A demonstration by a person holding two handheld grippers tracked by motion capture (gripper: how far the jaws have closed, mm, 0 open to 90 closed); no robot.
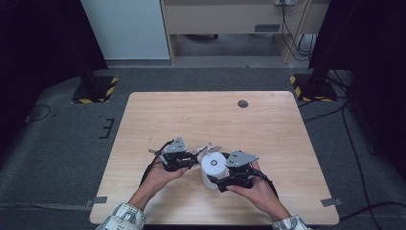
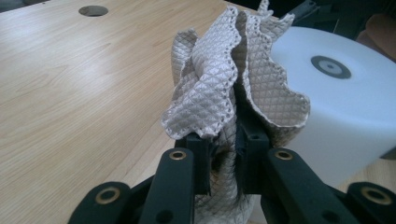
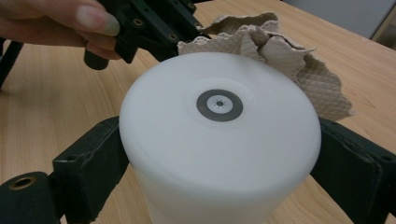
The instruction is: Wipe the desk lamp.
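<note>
Seen from high above the wooden table (image 1: 268,124), and close along each gripper's jaws, sharing white cylinder (image 1: 213,168) and quilted cloth (image 2: 219,84).

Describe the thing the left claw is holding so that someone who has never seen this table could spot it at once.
On the wooden table, look at the near edge, where two hands meet around a white cylinder gripped by the right claw. Just left of that cylinder, the left claw pinches a crumpled beige cloth. Its quilted diamond texture and scalloped edge set it apart from the smooth white cylinder.
</note>
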